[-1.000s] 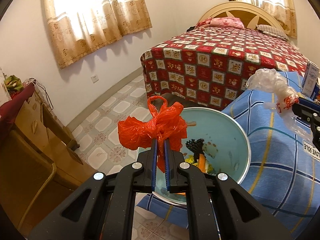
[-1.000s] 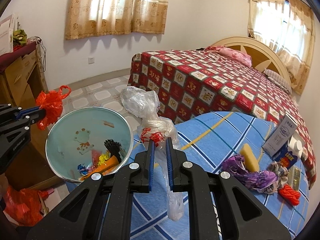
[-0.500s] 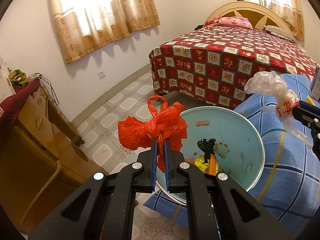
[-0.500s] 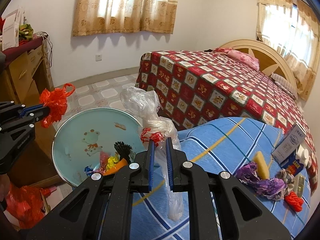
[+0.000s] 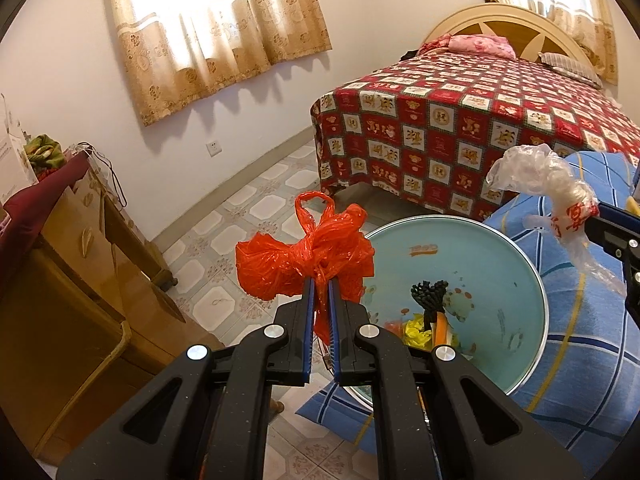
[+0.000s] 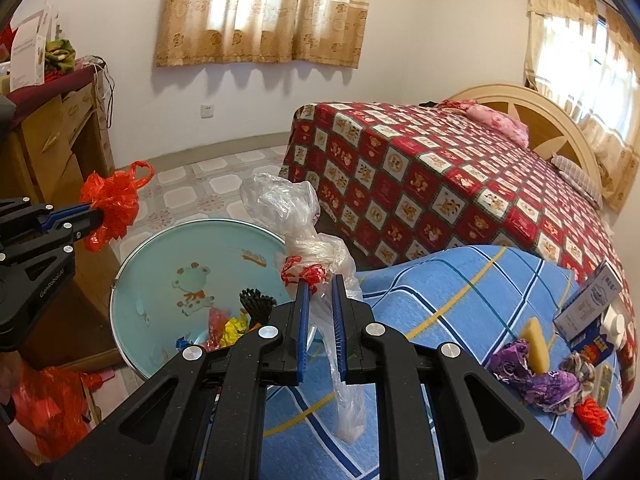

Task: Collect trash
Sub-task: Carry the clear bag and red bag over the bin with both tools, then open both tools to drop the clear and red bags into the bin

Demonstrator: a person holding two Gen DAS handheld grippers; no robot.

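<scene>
While both claws hold plastic bags over the scene, the lines below run from left to right.

Wooden dresser: a brown wooden dresser [image 6: 52, 148] stands at the far left against the white wall, with a dark red cloth on top.

Floor bag: a crumpled red plastic bag [image 6: 48, 404] lies low at the left, below the dresser side.

Left claw: the left claw [image 5: 319, 284] has its blue-lined fingers pressed together on the knot of a crumpled red plastic bag with a loop handle [image 5: 308, 260], held in the air just beside the left rim of the basin.

Basin: a round light-blue enamel basin with a cartoon print and metal rim [image 6: 168, 248] sits at the left edge of the blue plaid blanket [image 6: 460, 292]; inside lie a black comb-like piece [image 6: 256, 302], yellow and red wrappers and an orange stick.

Right claw: the right claw [image 6: 319, 284] pinches a knotted clear plastic bag with red print [image 6: 304, 236], held above the right rim of the basin; its tail hangs down between the fingers.

Blanket litter: at the right on the blanket lie a purple foil wrapper [image 6: 532, 376], a yellow sponge block [image 6: 536, 344], a grey-white carton box [image 6: 592, 300] and a small red tangle of string [image 6: 594, 414].

Bed: a bed with a red patterned cover [image 6: 440, 176] stands behind.
</scene>
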